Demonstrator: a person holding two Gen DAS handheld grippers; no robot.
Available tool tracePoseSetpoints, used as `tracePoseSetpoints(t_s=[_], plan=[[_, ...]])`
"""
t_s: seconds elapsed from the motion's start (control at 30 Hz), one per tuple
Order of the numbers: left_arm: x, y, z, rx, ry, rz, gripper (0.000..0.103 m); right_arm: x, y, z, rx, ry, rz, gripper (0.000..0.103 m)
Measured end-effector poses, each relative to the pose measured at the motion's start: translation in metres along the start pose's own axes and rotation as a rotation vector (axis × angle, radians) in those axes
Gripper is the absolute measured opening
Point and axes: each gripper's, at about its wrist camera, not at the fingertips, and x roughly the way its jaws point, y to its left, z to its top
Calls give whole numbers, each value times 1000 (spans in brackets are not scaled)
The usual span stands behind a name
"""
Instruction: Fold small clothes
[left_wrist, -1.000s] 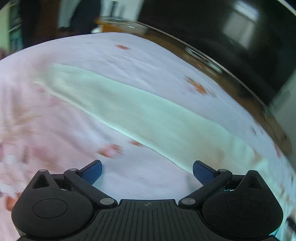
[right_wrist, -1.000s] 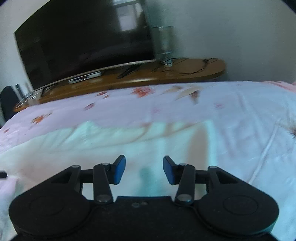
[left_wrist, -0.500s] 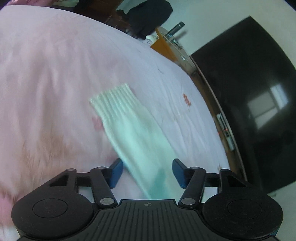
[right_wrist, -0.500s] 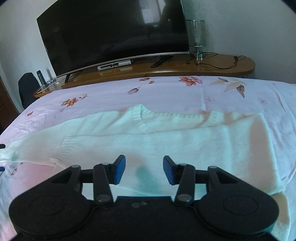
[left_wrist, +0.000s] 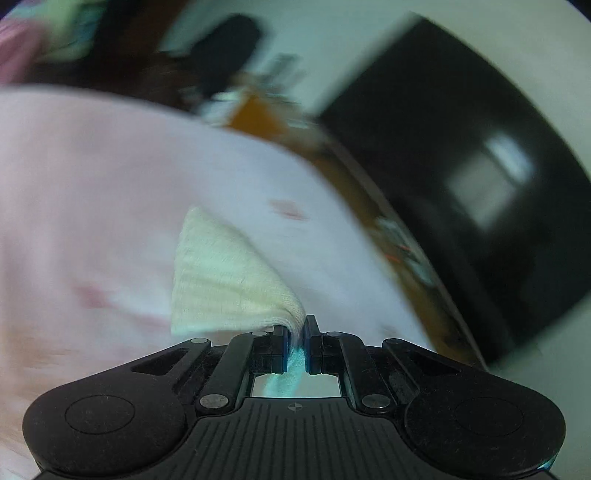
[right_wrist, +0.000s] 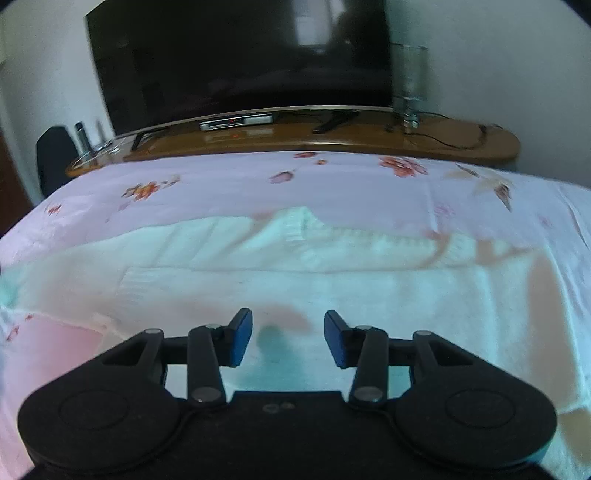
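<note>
A small cream-white knitted sweater lies spread flat on the pink flowered bedsheet, its neck pointing toward the far edge. In the left wrist view my left gripper is shut on the sweater's sleeve, whose ribbed cuff end is lifted and folds away from the pads. My right gripper hovers just above the sweater's body near its lower hem, jaws partly apart, with nothing pinched between the blue pads.
A wooden TV bench runs along the far side of the bed, with a large dark television, a glass vase and cables on it. A dark chair stands at the far left.
My left gripper closed from wide open onto the sleeve and lifted it, and its view swung. My right gripper drew back over the sweater, jaws unchanged.
</note>
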Motion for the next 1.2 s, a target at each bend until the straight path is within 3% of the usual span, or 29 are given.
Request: tracePoseSetpoints(t_s=[0.07, 0.1, 0.2, 0.3, 0.4, 0.47, 0.5, 0.57, 0.63, 0.7, 0.8, 0.87, 1.03, 1.2], plan=[[-3, -46, -14, 93, 42, -103, 8, 12, 8, -6, -61, 53, -7, 44], [-5, -72, -26, 150, 70, -156, 8, 10, 10, -8, -81, 35, -13, 44], [-9, -139, -74, 285, 175, -288, 8, -3, -5, -3, 24, 20, 40, 43], [-10, -189, -138, 402, 308, -376, 8, -24, -30, -4, 95, -6, 34, 43], [-1, -226, -211, 537, 488, -402, 8, -43, -60, -9, 149, -18, 8, 44], [7, -242, -253, 641, 603, -361, 8, -52, -79, -17, 182, -6, -10, 44], [8, -245, -262, 673, 635, -338, 11, -54, -86, -21, 199, 2, -19, 44], [8, -243, -261, 653, 673, -341, 27, -60, -100, -30, 241, 16, -19, 44], [-6, -246, -250, 638, 620, -369, 76, -64, -109, -37, 281, 20, -6, 44], [-23, -242, -235, 654, 527, -368, 88, -65, -112, -41, 313, 18, 23, 45], [-36, -225, -206, 683, 457, -354, 88, -64, -105, -39, 319, 15, 61, 54], [-34, -207, -190, 700, 406, -282, 88, -61, -96, -37, 304, 15, 68, 59], [-16, -155, -160, 696, 314, -79, 88, -51, -64, -17, 229, -17, 31, 59], [1, -123, -156, 679, 313, 2, 88, -18, -28, 5, 151, 0, -18, 57]])
